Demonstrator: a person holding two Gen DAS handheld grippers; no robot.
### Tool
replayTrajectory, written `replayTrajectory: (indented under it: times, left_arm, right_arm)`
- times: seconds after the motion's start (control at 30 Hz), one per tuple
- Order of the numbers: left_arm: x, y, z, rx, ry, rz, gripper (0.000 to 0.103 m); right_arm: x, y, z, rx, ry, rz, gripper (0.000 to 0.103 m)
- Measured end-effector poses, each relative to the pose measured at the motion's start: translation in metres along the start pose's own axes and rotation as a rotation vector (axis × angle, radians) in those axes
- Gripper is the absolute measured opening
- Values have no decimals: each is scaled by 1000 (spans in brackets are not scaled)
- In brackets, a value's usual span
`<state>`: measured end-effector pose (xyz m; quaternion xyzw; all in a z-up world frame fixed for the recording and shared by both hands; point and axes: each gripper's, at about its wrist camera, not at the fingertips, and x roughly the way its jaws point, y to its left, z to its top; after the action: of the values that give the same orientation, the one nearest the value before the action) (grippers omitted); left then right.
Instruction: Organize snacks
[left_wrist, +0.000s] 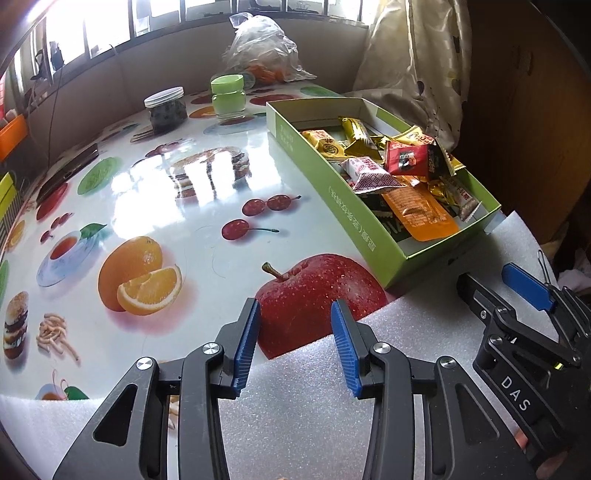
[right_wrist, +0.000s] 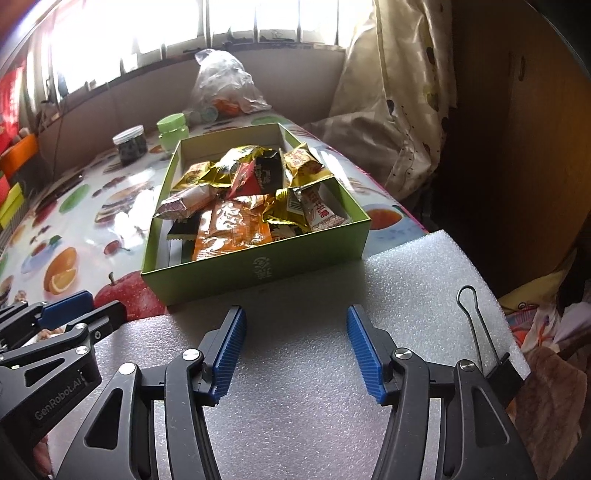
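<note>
Snacks (right_wrist: 240, 199) are seen piled in the green box (right_wrist: 258, 269) at frame centre; none remain outside. Left gripper (left_wrist: 295, 345) and right gripper (right_wrist: 295, 349) are held open, empty.

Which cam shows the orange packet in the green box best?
Right wrist: the orange packet faces the lens near the green box front wall, print visible. Left wrist shows it from the side at the box's near corner, partly under other wrappers.
</note>
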<state>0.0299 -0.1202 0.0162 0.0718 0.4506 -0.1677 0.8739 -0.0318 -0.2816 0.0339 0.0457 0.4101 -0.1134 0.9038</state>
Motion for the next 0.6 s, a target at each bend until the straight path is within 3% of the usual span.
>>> replayTrajectory:
  times: [0.6]
  left_arm:
    - [-1, 2, 0, -3, -9, -1, 41]
  right_arm:
    - [0, -1, 0, 0, -4, -6, 57]
